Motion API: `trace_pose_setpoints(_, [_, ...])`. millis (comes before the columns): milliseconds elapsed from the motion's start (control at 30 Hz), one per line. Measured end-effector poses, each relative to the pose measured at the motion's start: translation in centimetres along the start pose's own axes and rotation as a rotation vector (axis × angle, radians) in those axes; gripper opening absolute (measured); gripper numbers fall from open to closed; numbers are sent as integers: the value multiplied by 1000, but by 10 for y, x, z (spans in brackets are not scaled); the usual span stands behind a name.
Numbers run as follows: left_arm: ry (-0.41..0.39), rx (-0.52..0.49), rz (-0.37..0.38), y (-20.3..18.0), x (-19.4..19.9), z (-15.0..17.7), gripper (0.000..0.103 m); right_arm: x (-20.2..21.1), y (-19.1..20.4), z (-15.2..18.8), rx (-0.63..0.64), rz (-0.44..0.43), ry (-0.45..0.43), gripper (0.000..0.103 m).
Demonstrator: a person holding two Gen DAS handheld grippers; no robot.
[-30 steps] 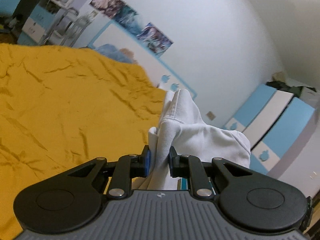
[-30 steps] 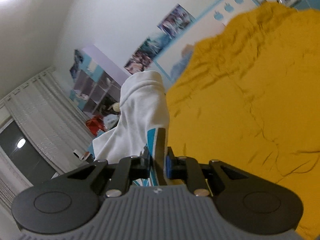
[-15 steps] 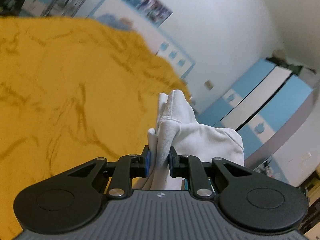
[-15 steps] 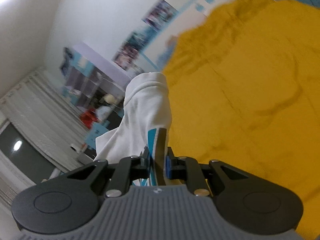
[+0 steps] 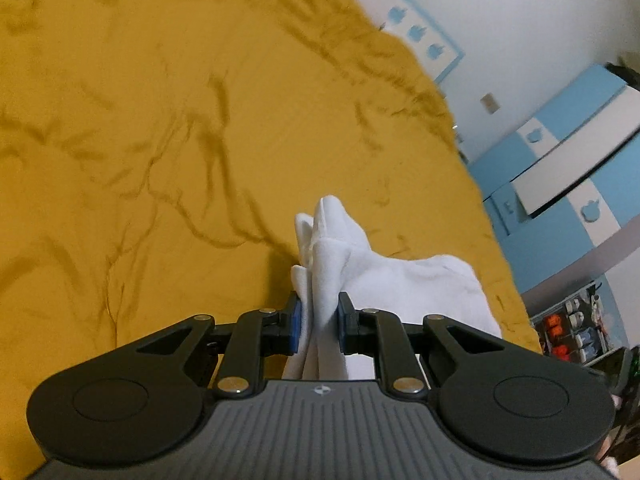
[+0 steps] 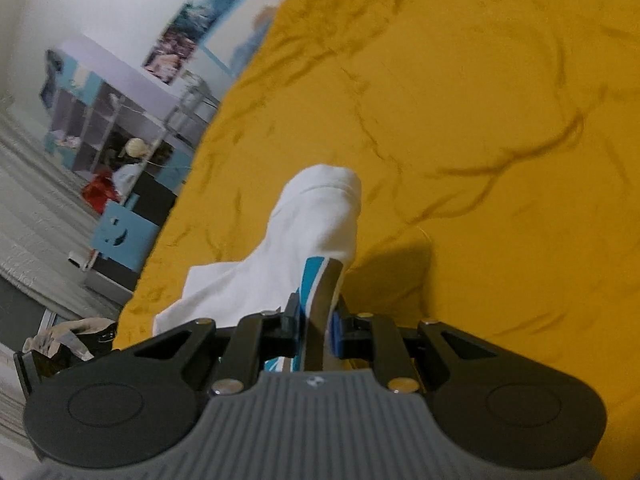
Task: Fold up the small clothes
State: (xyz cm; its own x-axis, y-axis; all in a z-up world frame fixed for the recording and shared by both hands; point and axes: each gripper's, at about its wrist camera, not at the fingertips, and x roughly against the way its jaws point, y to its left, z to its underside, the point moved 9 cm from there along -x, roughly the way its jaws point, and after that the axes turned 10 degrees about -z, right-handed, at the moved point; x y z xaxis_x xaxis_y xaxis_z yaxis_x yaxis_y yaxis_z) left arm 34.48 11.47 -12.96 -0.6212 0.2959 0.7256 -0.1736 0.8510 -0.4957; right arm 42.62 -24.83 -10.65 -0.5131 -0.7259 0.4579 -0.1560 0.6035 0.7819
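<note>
Left wrist view: left gripper (image 5: 318,322) clamped tight on a bunched fold of soft white garment (image 5: 404,284), blue pads (image 5: 295,322) pinching thick cotton into a peaked ridge that pokes up past the fingertips. Rest of the cloth spilling away to the right in a rounded, slack heap, hanging over a mustard-yellow bedspread (image 5: 160,140), matte and full of long branching creases. Glossy blue-and-white cabinets (image 5: 568,152) at the far right, blurred.

Right wrist view: right gripper (image 6: 316,326) pinched shut on the white garment (image 6: 316,216) at an edge carrying a turquoise stripe (image 6: 310,280) and a grey band. Smooth knit rising beyond the fingers into a rounded, hemmed tube, another flap drooping left. Same rumpled bedspread (image 6: 480,120) beneath, dark shadow cast just right of the cloth. Open shelving (image 6: 100,128) at the left edge, smeared.
</note>
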Motion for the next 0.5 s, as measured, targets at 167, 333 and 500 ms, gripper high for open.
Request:
trace_pose_setpoints(167, [62, 38, -16, 21, -23, 9, 23, -25, -36, 3, -77, 41, 26, 12])
trace_pose_setpoints(333, [10, 56, -68, 38, -1, 5, 38, -10, -41, -4, -47, 85, -36, 18])
trace_pose_setpoints(500, [-91, -34, -114, 27, 39, -2, 36, 22, -20, -4, 62, 130, -76, 11])
